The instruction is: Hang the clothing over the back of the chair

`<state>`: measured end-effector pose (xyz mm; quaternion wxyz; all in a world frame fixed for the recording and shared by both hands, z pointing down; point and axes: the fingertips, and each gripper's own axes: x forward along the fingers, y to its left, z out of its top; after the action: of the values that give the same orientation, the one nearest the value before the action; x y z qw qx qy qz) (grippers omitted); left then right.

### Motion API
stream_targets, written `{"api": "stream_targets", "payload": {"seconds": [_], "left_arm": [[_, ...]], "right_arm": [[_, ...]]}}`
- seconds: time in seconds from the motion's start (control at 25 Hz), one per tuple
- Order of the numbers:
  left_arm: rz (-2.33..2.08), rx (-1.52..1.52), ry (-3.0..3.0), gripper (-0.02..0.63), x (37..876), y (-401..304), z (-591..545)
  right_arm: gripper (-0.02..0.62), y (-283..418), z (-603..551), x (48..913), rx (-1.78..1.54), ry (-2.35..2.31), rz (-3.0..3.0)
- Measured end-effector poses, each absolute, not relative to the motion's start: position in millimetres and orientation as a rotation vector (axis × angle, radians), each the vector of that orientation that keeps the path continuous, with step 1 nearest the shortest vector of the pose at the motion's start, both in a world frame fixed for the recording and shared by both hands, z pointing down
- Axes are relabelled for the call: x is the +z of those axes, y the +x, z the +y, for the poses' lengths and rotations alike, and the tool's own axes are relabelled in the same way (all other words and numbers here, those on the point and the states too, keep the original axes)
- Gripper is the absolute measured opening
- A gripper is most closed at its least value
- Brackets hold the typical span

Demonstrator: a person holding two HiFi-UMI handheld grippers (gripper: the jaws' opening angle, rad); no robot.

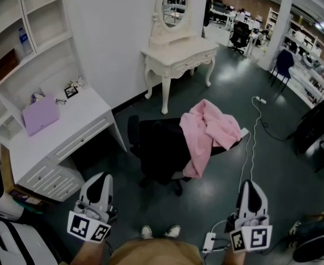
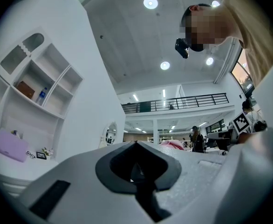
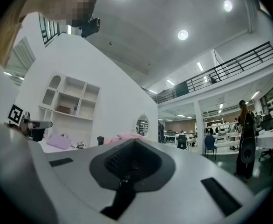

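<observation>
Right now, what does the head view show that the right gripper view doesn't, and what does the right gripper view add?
Head view only: the person's shoes, the white floor cable, and the full drape of the pink clothing over the black chair. Right gripper view only: round ceiling lights, the balcony railing, a standing person. Both: the clothing, the purple bag, the oval mirror, the wall shelves.

Your left gripper (image 1: 98,178), right gripper (image 1: 250,184): white shells, black-and-white marker cubes (image 1: 88,226), lower frame. Your shoes (image 1: 160,232): white, bottom centre.
</observation>
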<state>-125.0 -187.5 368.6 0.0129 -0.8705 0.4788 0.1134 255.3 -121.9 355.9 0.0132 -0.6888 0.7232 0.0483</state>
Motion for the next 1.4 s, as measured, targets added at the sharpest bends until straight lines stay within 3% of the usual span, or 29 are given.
{"api": "stream_targets", "payload": {"seconds": [1.4], "left_arm": [[1.441, 0.404, -2.752, 0.003, 359.5, -118.1, -201.7]], "right_arm": [[0.003, 249.4, -127.6, 343.6, 0.175, -2.180, 2.305]]}}
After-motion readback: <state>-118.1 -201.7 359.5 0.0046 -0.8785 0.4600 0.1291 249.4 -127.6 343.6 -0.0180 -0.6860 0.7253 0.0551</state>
